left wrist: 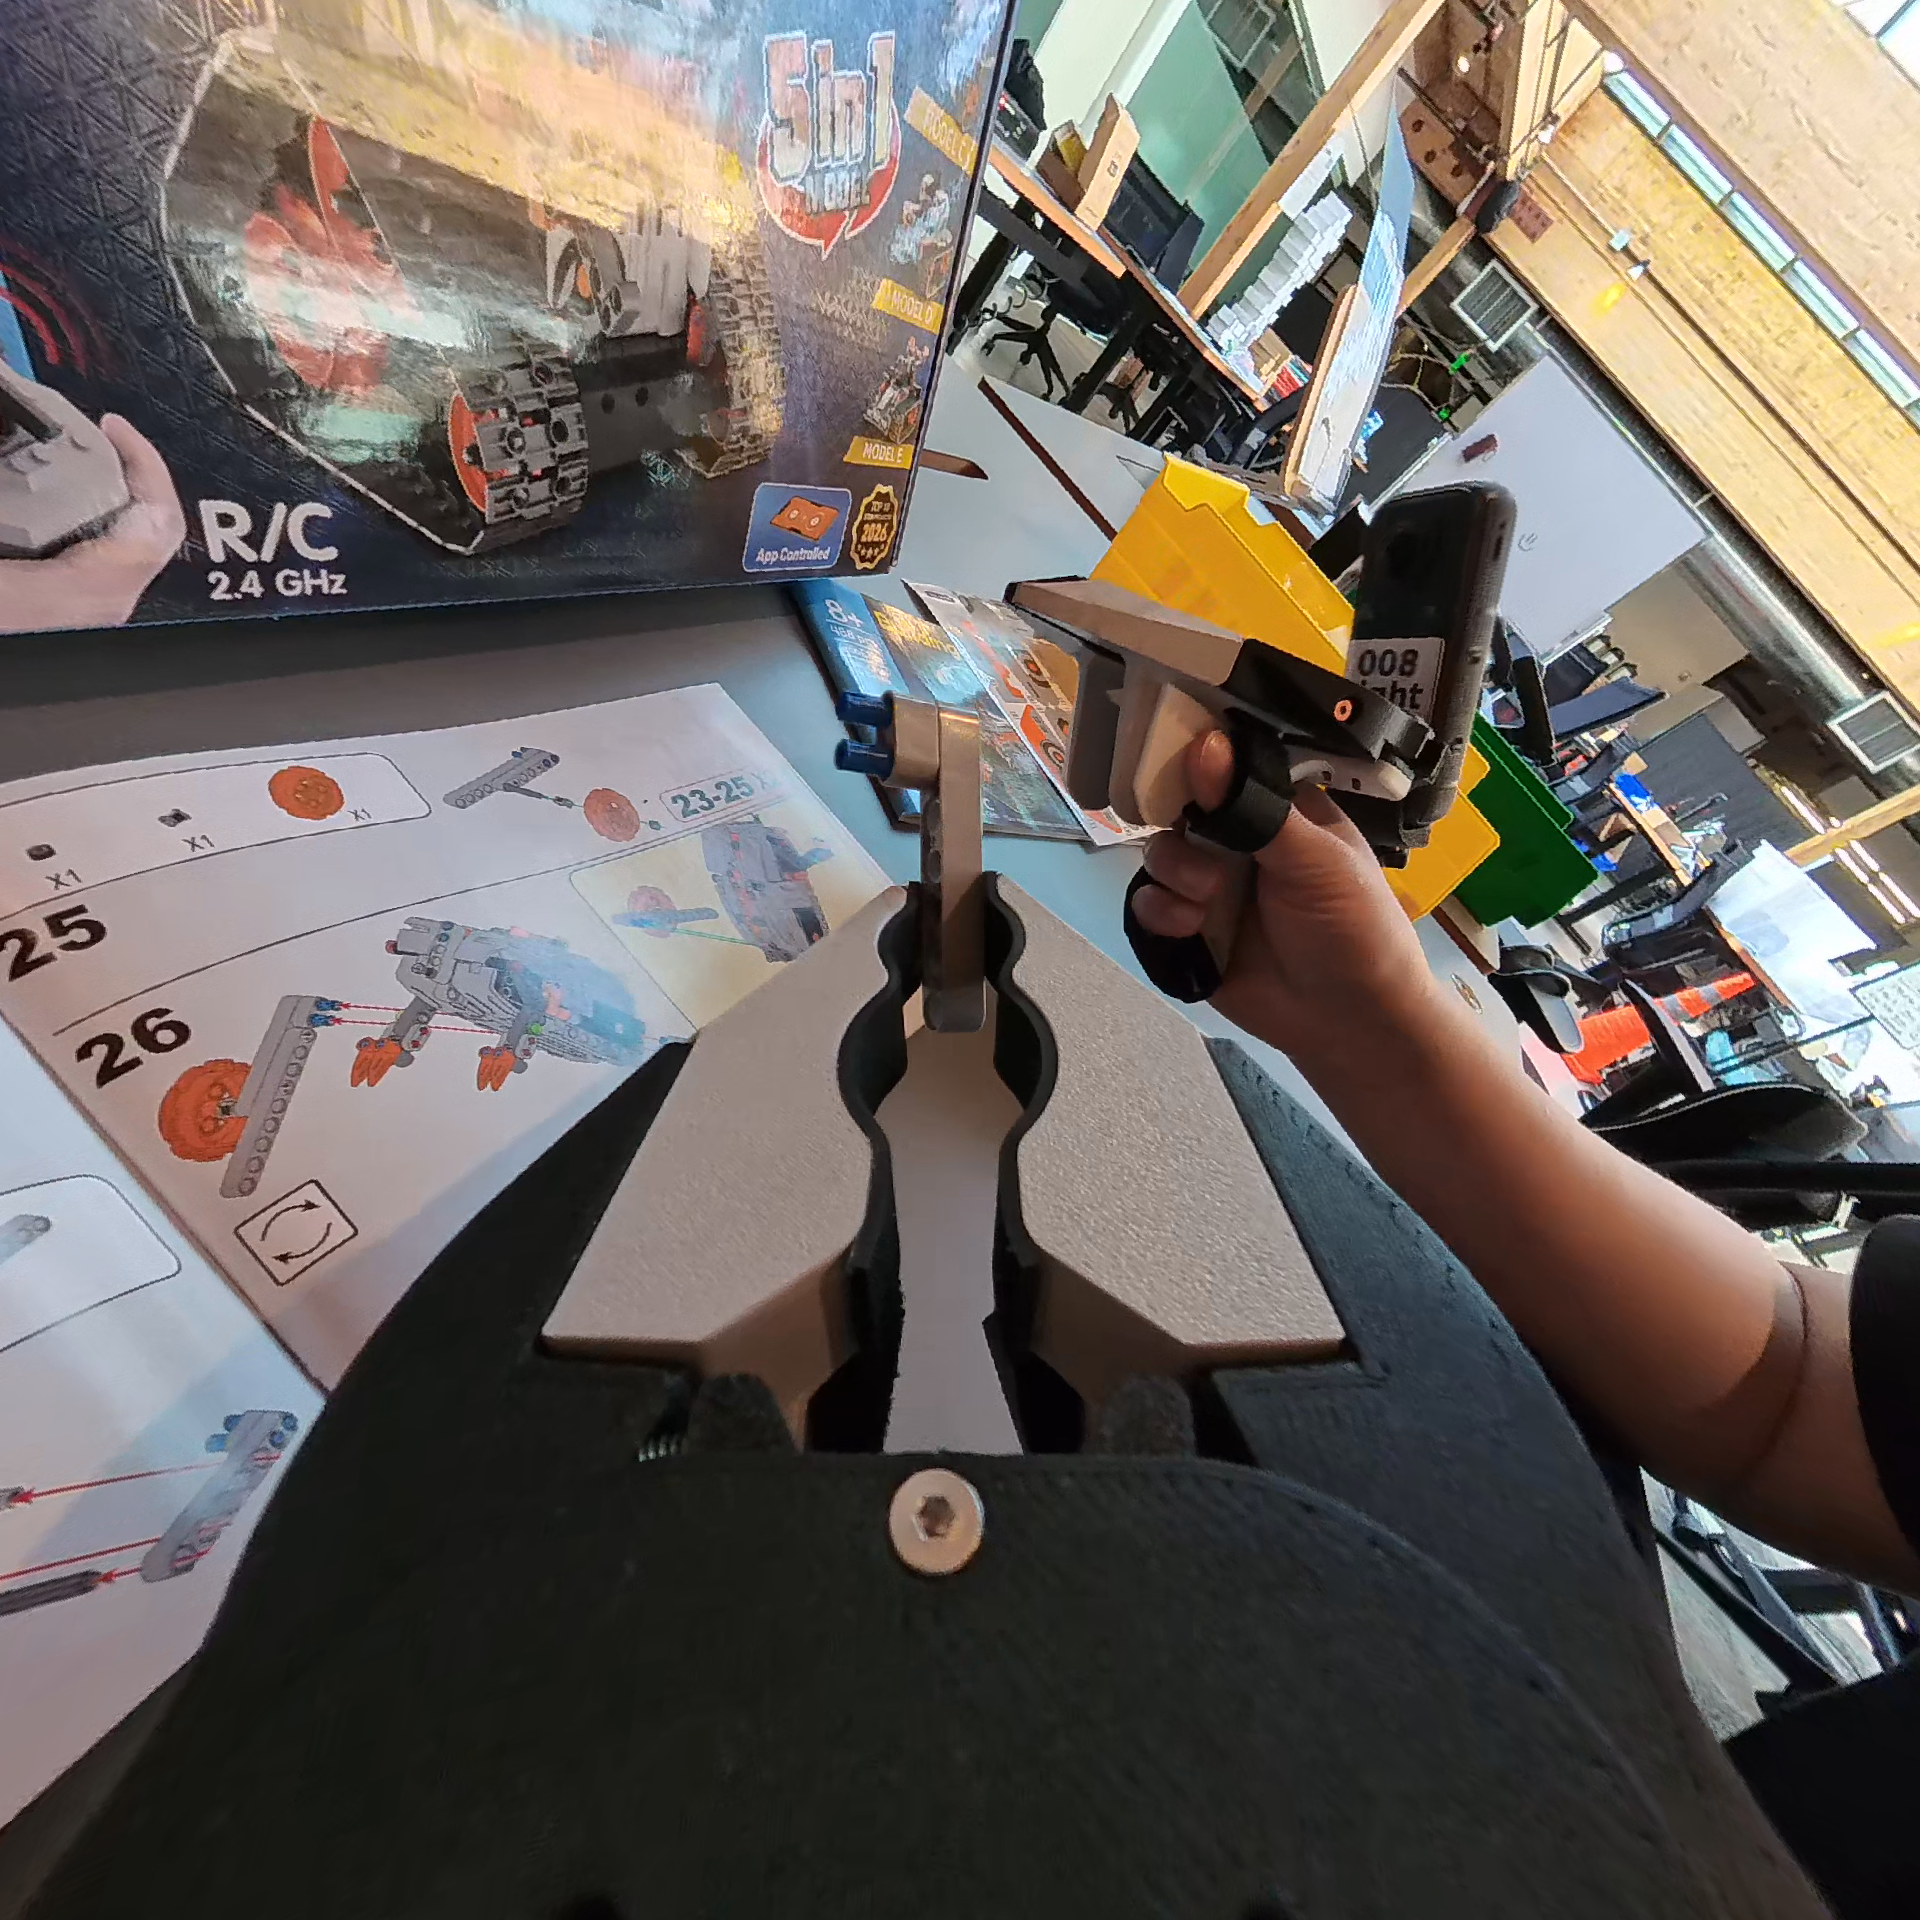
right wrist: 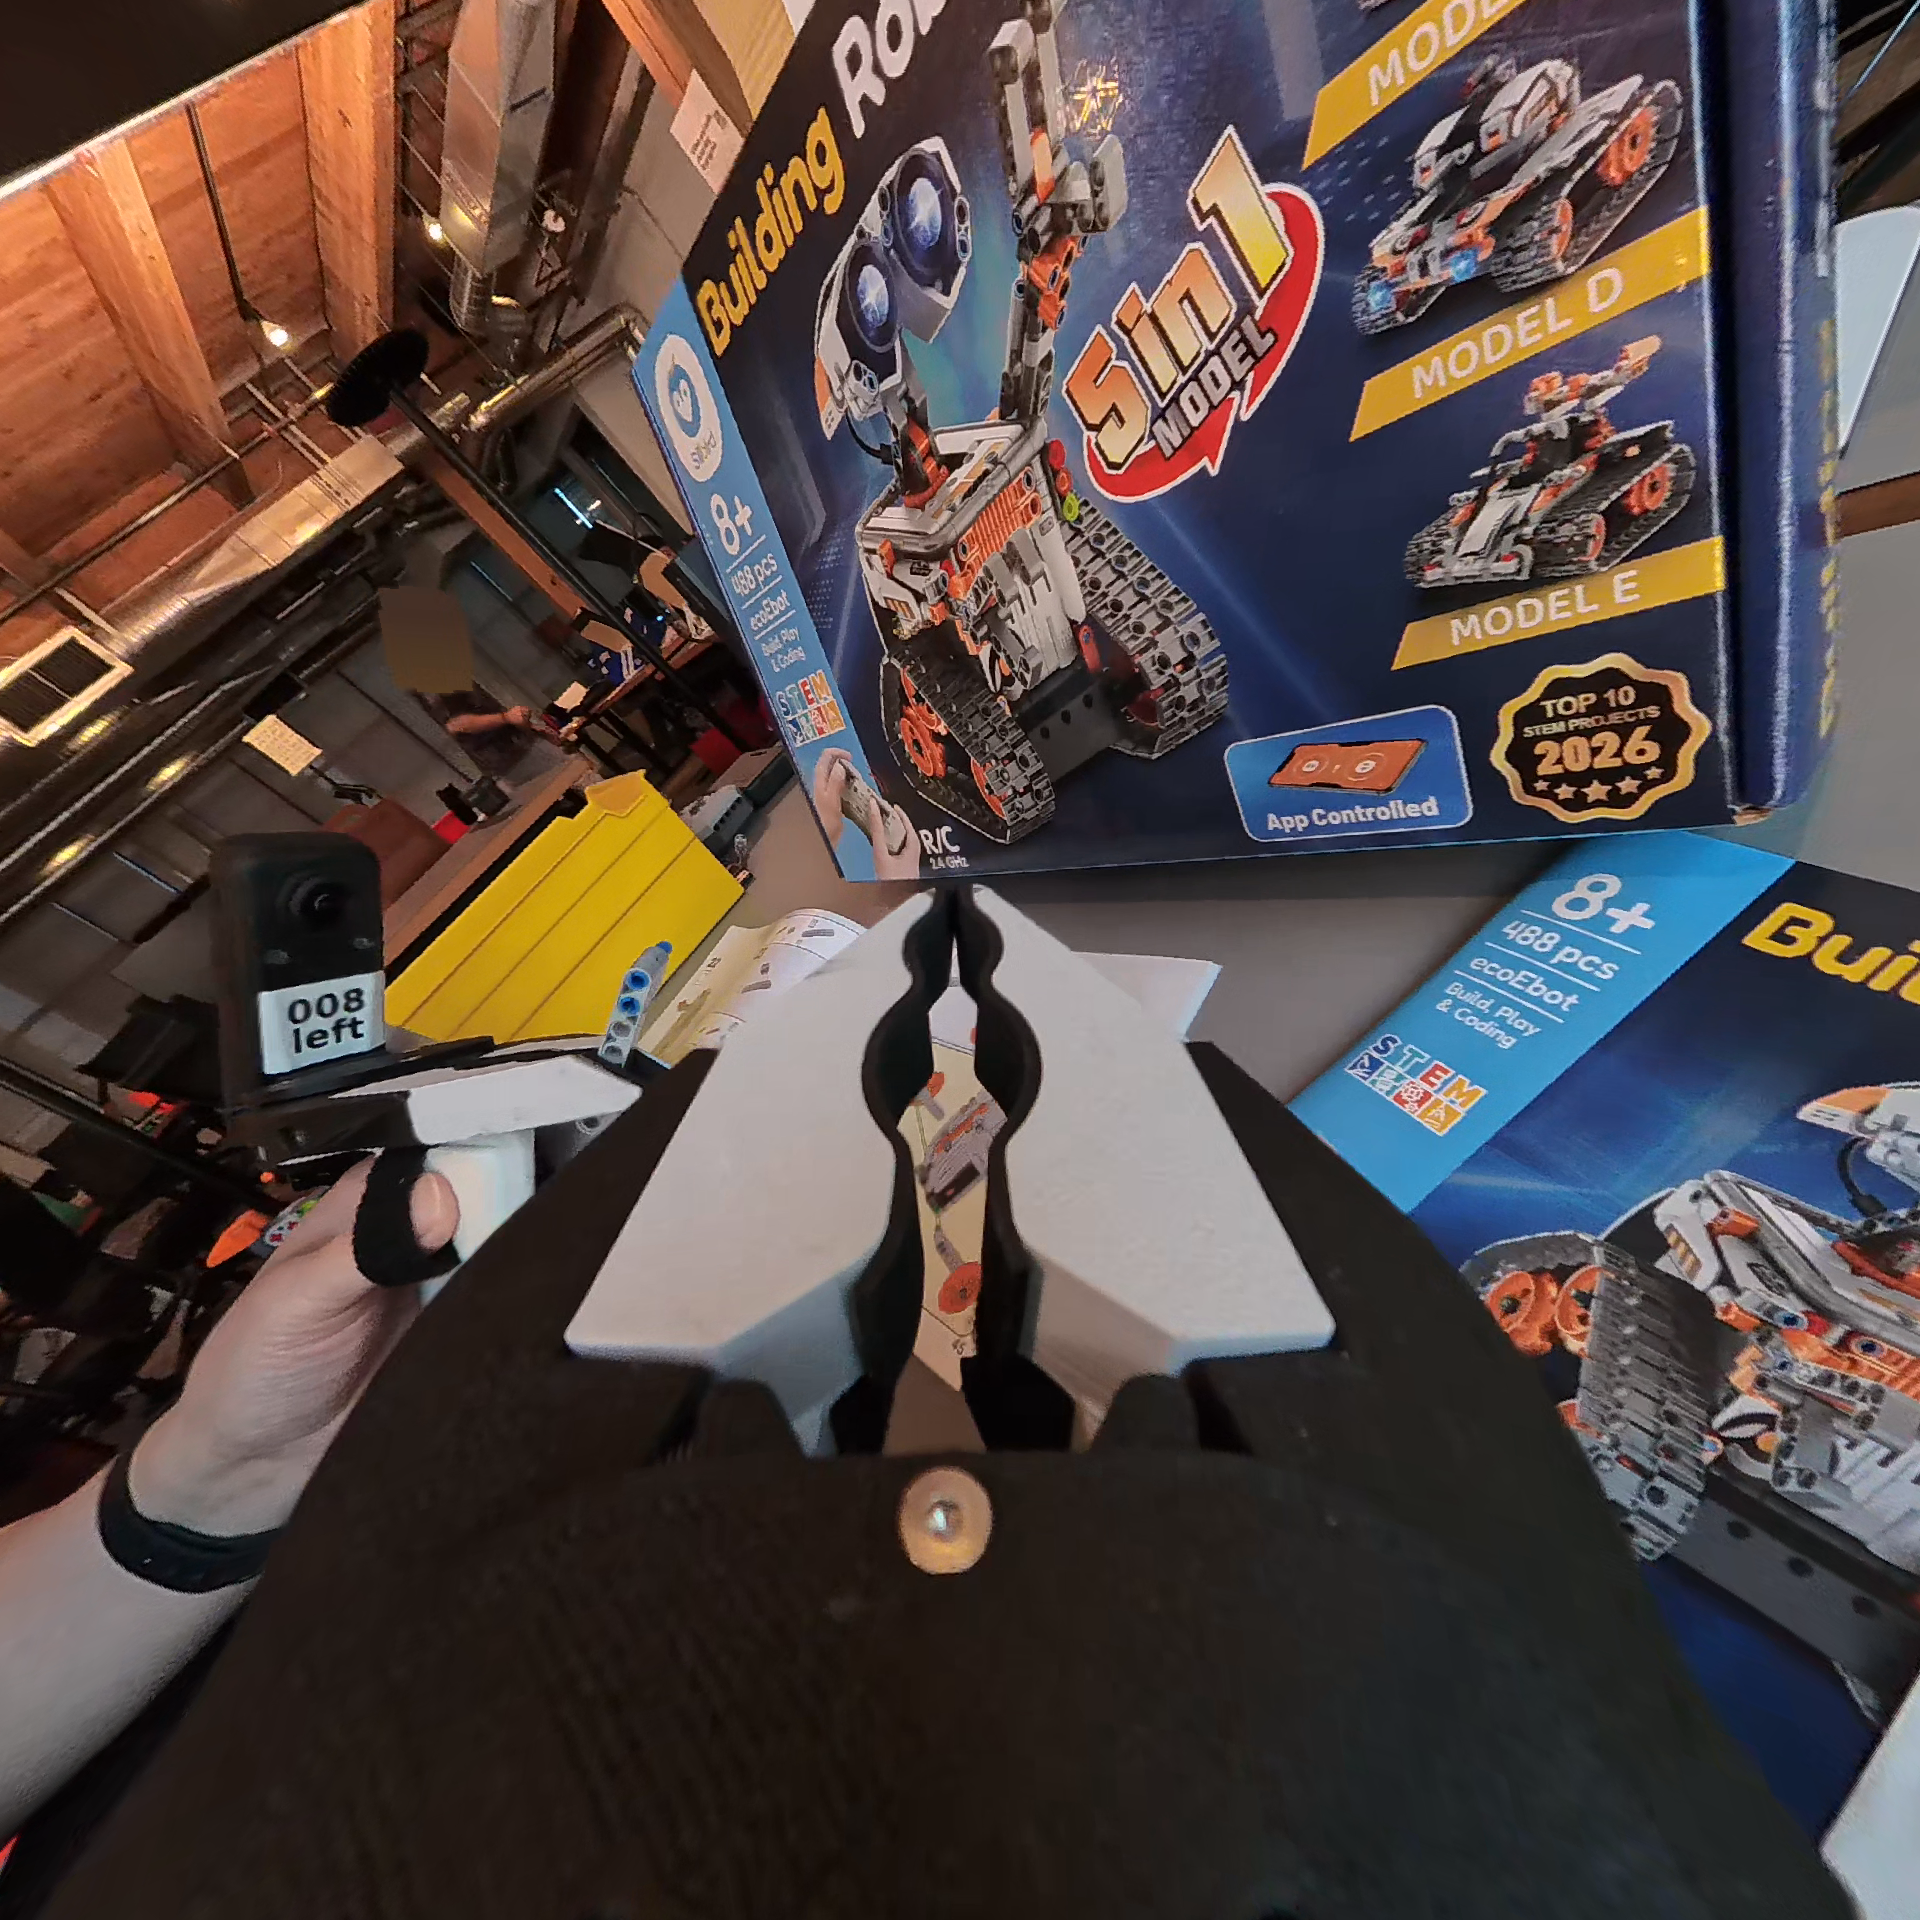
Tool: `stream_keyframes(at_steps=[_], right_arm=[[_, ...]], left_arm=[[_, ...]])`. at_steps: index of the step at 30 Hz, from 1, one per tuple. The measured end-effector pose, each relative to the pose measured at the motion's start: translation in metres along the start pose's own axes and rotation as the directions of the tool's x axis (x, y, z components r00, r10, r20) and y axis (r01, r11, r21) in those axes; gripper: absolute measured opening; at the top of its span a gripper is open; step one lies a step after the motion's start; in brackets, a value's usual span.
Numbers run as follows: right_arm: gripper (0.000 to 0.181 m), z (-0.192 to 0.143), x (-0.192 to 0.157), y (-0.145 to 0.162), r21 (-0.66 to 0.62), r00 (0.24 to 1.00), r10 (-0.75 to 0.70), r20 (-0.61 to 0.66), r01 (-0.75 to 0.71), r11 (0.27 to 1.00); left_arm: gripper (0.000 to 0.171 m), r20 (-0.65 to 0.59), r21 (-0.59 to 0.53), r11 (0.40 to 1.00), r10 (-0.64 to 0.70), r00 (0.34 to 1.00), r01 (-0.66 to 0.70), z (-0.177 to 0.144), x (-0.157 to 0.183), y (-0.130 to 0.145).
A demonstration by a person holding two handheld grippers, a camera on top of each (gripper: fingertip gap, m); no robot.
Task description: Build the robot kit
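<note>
My left gripper [left wrist: 951, 899] is shut on the lower end of a grey holed beam [left wrist: 954, 821] and holds it upright above the table. Two blue pins [left wrist: 862, 736] stick out of the beam's top end to the left. My right gripper [right wrist: 956, 906] is shut with nothing between its fingertips; it points at the foot of the upright toy box [right wrist: 1247, 468]. In the left wrist view the right gripper [left wrist: 1029, 603] hovers just right of and beyond the beam, apart from it. The right wrist view shows the left gripper [right wrist: 623, 1081] with the beam [right wrist: 636, 995] at the left.
An open instruction sheet [left wrist: 416, 935] lies on the grey table under my left gripper. The toy box [left wrist: 468, 312] stands behind it. A blue booklet [right wrist: 1662, 1143] lies at the right. A yellow bin [left wrist: 1226, 582] and a green bin [left wrist: 1527, 831] stand beyond. The tips of one gripper are about 11 centimetres away from the tips of the other.
</note>
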State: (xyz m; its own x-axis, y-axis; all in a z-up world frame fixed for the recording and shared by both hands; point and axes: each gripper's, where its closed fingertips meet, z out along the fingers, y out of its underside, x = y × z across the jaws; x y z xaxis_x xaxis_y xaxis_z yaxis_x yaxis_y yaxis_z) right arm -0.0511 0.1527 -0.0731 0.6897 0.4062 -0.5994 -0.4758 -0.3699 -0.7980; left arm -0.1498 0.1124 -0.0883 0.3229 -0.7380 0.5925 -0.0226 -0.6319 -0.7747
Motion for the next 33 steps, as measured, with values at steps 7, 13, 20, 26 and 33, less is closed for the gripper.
stream_keyframes(at_steps=[7, 13, 20, 26, 33], right_arm=[[0.000, -0.002, -0.004, -0.007, 0.032, 0.981, -0.173, -0.085, 0.176, 0.984], [0.000, -0.005, -0.009, -0.014, 0.020, 0.920, -0.357, -0.159, 0.365, 0.931], [0.000, 0.003, -0.021, 0.001, -0.059, 0.883, -0.460, -0.098, 0.456, 0.888], [0.000, 0.005, -0.020, 0.005, -0.080, 0.906, -0.419, -0.066, 0.413, 0.907], [0.000, 0.005, -0.014, 0.007, -0.102, 0.906, -0.415, -0.080, 0.407, 0.908]], left_arm=[[0.007, 0.010, -0.016, 1.000, 0.011, 1.000, -0.011, 0.003, -0.001, 0.004], [0.007, 0.013, -0.023, 1.000, 0.013, 1.000, -0.013, 0.004, -0.001, 0.006], [0.007, 0.008, -0.014, 1.000, 0.022, 1.000, -0.022, 0.003, 0.002, 0.003], [0.007, -0.012, -0.003, 1.000, 0.003, 1.000, -0.003, 0.002, 0.004, 0.001], [0.007, -0.007, 0.004, 1.000, 0.006, 1.000, -0.006, 0.000, 0.003, -0.001]])
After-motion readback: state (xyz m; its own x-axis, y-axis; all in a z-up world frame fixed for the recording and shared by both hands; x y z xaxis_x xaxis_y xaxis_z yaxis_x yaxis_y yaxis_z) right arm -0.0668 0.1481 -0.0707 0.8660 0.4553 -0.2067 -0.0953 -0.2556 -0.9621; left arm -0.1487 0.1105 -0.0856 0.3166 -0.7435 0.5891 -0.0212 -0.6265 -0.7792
